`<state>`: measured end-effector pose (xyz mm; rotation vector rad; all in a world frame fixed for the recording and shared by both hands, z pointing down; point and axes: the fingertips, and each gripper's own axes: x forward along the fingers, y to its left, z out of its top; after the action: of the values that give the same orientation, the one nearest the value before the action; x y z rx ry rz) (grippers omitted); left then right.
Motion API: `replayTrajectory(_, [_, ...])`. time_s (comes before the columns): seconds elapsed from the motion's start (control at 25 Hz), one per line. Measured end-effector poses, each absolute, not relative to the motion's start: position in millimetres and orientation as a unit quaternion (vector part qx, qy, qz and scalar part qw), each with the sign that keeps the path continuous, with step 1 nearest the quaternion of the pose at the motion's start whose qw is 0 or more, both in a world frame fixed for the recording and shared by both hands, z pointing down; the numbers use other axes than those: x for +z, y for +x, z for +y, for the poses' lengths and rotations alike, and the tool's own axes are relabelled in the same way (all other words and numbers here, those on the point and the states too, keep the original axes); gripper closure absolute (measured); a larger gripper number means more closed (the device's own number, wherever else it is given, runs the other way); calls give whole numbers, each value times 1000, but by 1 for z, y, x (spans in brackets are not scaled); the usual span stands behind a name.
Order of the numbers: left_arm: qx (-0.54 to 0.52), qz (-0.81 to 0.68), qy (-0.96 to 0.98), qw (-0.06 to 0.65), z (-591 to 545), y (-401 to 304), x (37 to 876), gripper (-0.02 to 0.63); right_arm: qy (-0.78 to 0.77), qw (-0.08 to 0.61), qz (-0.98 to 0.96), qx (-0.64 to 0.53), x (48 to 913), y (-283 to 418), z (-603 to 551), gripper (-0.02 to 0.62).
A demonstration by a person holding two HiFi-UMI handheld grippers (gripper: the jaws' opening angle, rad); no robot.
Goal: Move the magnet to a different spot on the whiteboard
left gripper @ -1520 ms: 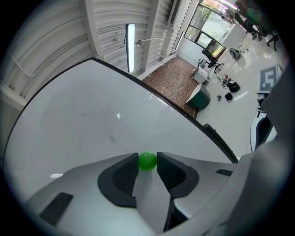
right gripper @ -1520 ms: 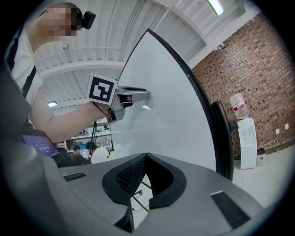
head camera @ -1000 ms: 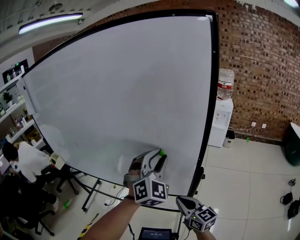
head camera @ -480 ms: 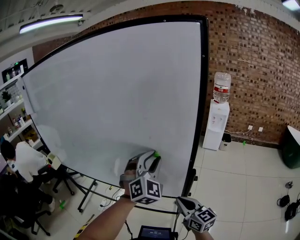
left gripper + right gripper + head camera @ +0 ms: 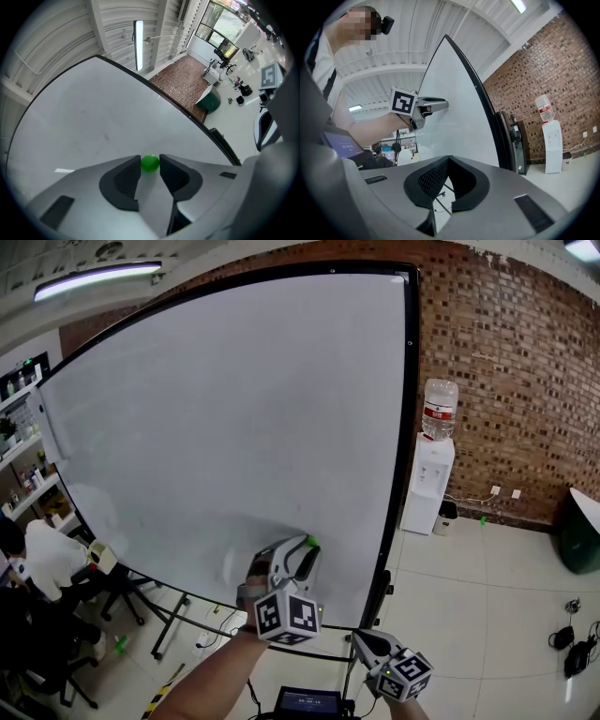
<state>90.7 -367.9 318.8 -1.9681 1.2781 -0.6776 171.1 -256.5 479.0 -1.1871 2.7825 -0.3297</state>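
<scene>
"What fills the right of the frame?"

"A red brick wall (image 5: 525, 381). A white water dispenser (image 5: 427, 479) stands against it with a clear plastic bottle (image 5: 437, 409) on top. A dark green bin (image 5: 583, 540) sits at the right edge, and black cables (image 5: 574, 643) lie on the pale tiled floor (image 5: 487, 615)."

"And left?"

"A long ceiling tube light (image 5: 94, 279) is upper left. A person in a white shirt (image 5: 42, 559) sits lower left."

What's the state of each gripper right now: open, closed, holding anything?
Left gripper: closed on the green magnet, against the whiteboard.
Right gripper: closed, holding nothing.
</scene>
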Motion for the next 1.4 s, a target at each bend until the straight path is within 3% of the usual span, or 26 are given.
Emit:
replayTrajectory(0.4, [-201,429,-813,339,-327,75,321,457,-400,42,910,-100,476,149,-249,562])
replayTrajectory(0.68, [-114,351,-906,206,-287,31,368,487,-412,42,905,-96,476,115,-232,563])
replayTrajectory(0.96, [-100,357,-926,70,-255,-47,429,524,-419,69,899,-108,472,84,-212,563])
replayTrajectory(1.12, [-97,346,-933,25,-232,-80,455,569,-420,67,897,-121,480,61,-195,563])
replayTrajectory(1.4, [-60,330,-941,-52,-205,-139,482,571,-407,54,903,-127,494,14,-161,563])
